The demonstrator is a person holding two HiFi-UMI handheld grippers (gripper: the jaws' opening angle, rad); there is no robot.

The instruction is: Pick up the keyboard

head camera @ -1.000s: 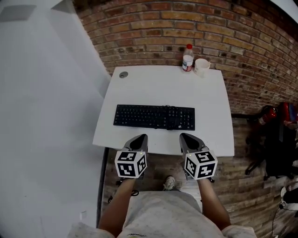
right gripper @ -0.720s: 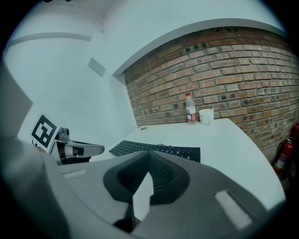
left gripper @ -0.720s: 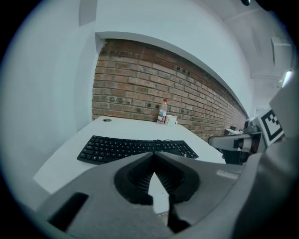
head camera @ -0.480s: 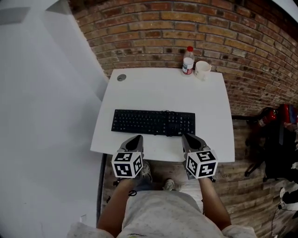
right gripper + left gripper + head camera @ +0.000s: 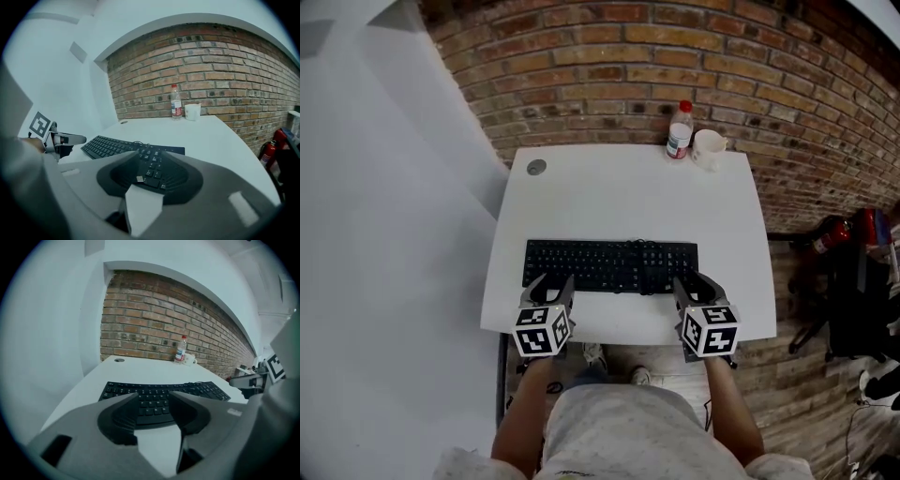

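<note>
A black keyboard (image 5: 609, 266) lies across the near half of the white table (image 5: 628, 197), with its cable and USB plug (image 5: 139, 178) coiled on its right part. My left gripper (image 5: 551, 281) is at the keyboard's front left corner, and its jaws are opening. In the left gripper view the keyboard (image 5: 159, 397) shows just beyond that gripper (image 5: 152, 401), with nothing pressed between the pads. My right gripper (image 5: 697, 281) is at the front right corner, jaws also opening. The keyboard's right end (image 5: 152, 165) shows in the gap, not gripped.
A clear bottle with a red cap (image 5: 679, 130) and a white mug (image 5: 707, 148) stand at the table's far edge against the brick wall. A round cable grommet (image 5: 536, 167) sits at the far left corner. A white wall is on the left, and bags lie on the floor at the right (image 5: 862, 272).
Both grippers have moved forward and down from the table's near edge to the keyboard's front corners. The left one has also shifted left. Both pairs of jaws have gone from shut to parted.
</note>
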